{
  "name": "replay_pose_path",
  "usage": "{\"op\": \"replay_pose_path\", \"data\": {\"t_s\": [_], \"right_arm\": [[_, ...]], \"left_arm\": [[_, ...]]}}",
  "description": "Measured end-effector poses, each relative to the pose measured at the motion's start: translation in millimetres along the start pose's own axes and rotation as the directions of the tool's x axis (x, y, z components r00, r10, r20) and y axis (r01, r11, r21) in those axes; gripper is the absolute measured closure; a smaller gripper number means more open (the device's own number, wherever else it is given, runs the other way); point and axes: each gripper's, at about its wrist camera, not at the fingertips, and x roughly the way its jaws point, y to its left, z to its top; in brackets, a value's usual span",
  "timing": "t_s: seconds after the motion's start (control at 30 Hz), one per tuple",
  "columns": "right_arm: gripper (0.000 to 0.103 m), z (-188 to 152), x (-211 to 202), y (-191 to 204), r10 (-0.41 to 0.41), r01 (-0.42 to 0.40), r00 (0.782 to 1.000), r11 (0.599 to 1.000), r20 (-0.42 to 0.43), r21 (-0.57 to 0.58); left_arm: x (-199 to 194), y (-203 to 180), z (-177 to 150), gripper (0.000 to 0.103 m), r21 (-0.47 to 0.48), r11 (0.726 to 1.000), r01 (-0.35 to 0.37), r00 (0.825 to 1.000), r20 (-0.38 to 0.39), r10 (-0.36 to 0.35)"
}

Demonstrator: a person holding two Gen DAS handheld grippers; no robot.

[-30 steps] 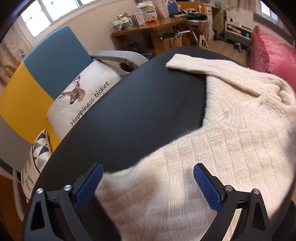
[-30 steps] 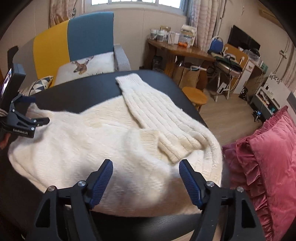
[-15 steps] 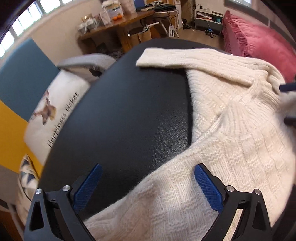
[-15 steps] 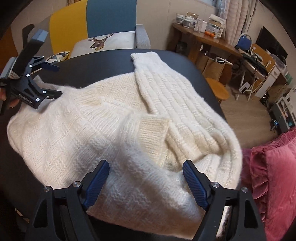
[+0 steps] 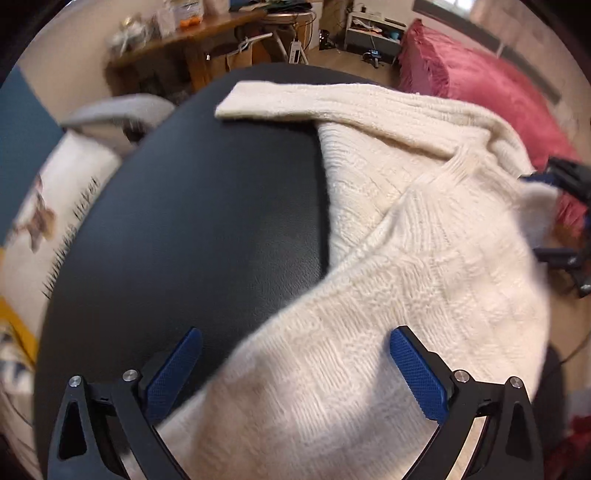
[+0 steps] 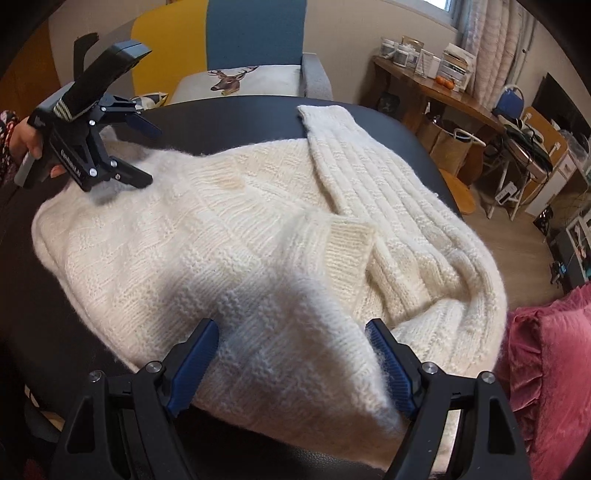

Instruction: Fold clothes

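A cream knit sweater (image 6: 229,251) lies spread on a round black table (image 6: 236,110). One sleeve (image 6: 362,170) runs toward the far edge. A ribbed cuff (image 6: 349,243) is folded onto the body. My right gripper (image 6: 293,365) is open low over the near hem, with knit between its blue pads. In the left wrist view my left gripper (image 5: 295,373) is open too, straddling a corner of the sweater (image 5: 406,258) beside the bare table (image 5: 192,229). The right wrist view shows the left gripper (image 6: 149,155) at the far left corner, held by a hand (image 6: 26,136).
A blue and yellow armchair (image 6: 255,33) with a deer cushion (image 6: 236,79) stands behind the table. A wooden desk (image 6: 436,92) with jars and a stool (image 6: 458,192) are at the right. A pink ruffled cushion (image 6: 554,369) sits close to the table's right side.
Both grippers have come down closer to the sweater. The left view has swung right, away from the armchair. The left gripper has moved in over the sweater's corner.
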Motion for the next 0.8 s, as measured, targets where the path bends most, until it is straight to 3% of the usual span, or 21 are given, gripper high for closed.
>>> {"op": "replay_pose_path", "data": {"t_s": [0.13,0.27,0.33,0.4,0.5,0.57,0.63,0.67,0.73,0.8], "right_arm": [[0.026,-0.2,2.6,-1.1,0.019,-0.019,1.0,1.0,0.002,0.021],[0.037,-1.4,3.0,-1.2,0.024,-0.024,1.0,0.999,0.008,0.034],[0.047,-2.5,2.2,0.2,0.02,-0.021,1.0,0.999,0.015,0.042],[0.066,-3.3,1.2,2.3,0.018,-0.019,1.0,0.998,0.023,0.053],[0.081,-4.7,-0.4,5.5,0.016,-0.018,0.999,0.997,0.036,0.07],[0.084,-5.6,-1.4,7.6,0.013,-0.017,0.999,0.996,0.044,0.082],[0.087,-6.5,-2.1,7.2,0.009,-0.015,0.998,0.994,0.056,0.11],[0.089,-6.9,-2.3,6.5,0.009,-0.017,0.998,0.992,0.062,0.127],[0.09,-7.9,-5.3,5.8,0.012,-0.024,0.997,0.988,0.078,0.156],[0.091,-9.0,-8.2,5.1,0.014,-0.031,0.996,0.982,0.093,0.184]], "left_arm": [[9.5,-5.0,5.6,0.0,-0.002,1.0,0.015,1.0,-0.023,-0.015],[11.6,-14.3,1.1,0.0,0.053,0.999,0.002,1.0,0.03,-0.004],[14.5,-13.0,0.1,0.0,0.024,0.999,0.025,1.0,0.018,-0.026],[19.6,-8.0,-0.2,0.0,-0.039,0.997,0.067,0.998,-0.014,-0.068],[18.5,-14.2,-2.2,0.0,-0.051,0.997,0.054,0.999,0.0,-0.054],[12.9,-27.0,-4.1,0.008,-0.007,1.0,0.026,0.999,0.034,-0.025],[7.5,-39.9,-6.2,0.034,0.019,1.0,0.024,0.998,0.055,-0.025],[5.3,-46.2,-7.0,0.039,0.03,0.999,0.016,0.998,0.06,-0.018],[1.8,-58.5,-8.2,0.06,0.053,0.998,-0.015,0.998,0.068,0.011],[-0.8,-71.5,-8.7,0.067,0.075,0.996,-0.05,0.996,0.075,0.044]]}}
